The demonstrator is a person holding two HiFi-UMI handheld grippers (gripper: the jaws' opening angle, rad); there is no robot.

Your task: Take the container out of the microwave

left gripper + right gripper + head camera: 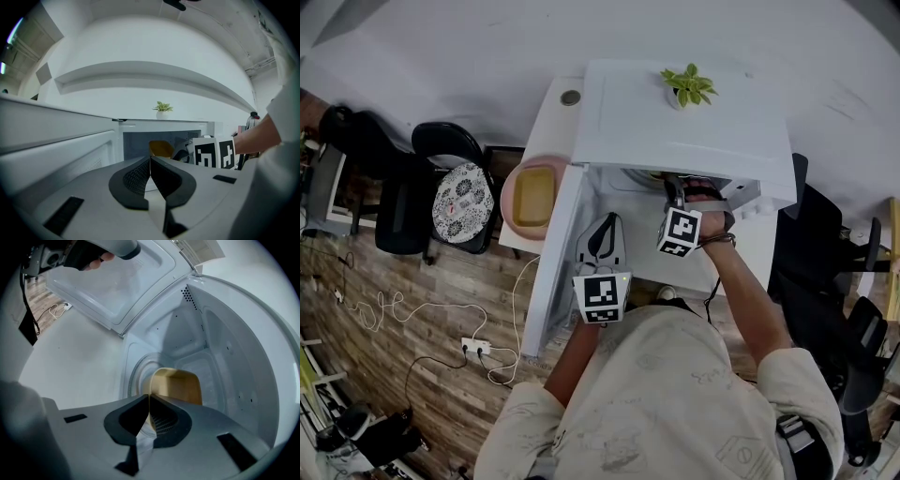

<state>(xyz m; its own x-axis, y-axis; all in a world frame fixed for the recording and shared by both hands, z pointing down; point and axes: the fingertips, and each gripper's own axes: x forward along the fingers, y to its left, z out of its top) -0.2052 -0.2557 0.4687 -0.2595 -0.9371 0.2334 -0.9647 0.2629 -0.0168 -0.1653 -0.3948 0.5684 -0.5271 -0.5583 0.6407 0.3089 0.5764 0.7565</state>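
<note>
Pink plate (507, 193): on the side surface just left of the microwave (675, 131), with a yellow tray (534, 197) on it. It is close at hand, but I cannot tell whether it is meant as a set-down spot.
Door (551, 272): swung wide to the left, its edge toward the person. It bounds the left side of the way out.
Left gripper (150, 161): jaws pressed together on nothing, held near the opening beside the door. It is probably keeping clear of the other arm.
Right gripper (149, 399): angled down into the cavity, jaws pinched on the container's thin near-left wall.
Container (180, 385): yellow, on the microwave floor over the turntable ring.
Open room: the cavity walls (225, 357) stand apart from the container on the right and far sides. The upper front edge over the wrist looks tightest. The exit runs toward the person.
</note>
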